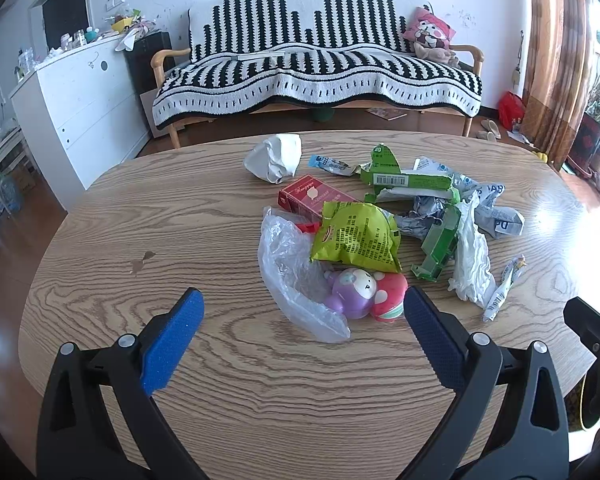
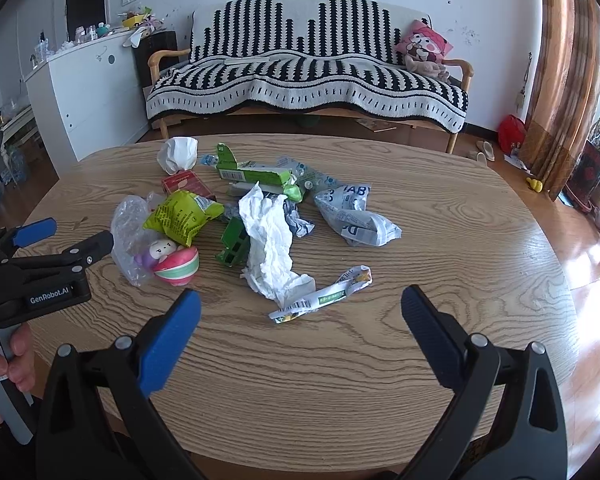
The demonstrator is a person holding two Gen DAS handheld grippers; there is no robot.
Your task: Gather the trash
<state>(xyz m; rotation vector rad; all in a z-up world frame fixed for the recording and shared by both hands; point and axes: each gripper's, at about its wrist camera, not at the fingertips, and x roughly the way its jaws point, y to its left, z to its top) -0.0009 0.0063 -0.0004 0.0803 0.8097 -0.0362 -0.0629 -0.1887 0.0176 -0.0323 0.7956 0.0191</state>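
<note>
A pile of trash lies on the wooden table: a clear plastic bag, a yellow-green snack bag, a red box, a crumpled white paper ball, torn green cartons, white tissue and a small wrapper. A purple and pink toy sits at the pile's near edge. My left gripper is open and empty, just short of the toy and the plastic bag. My right gripper is open and empty, with the small wrapper between its fingers' line.
A striped sofa stands behind the table. A white cabinet is at the left. Curtains and floor clutter are at the right. My left gripper shows at the left edge of the right wrist view.
</note>
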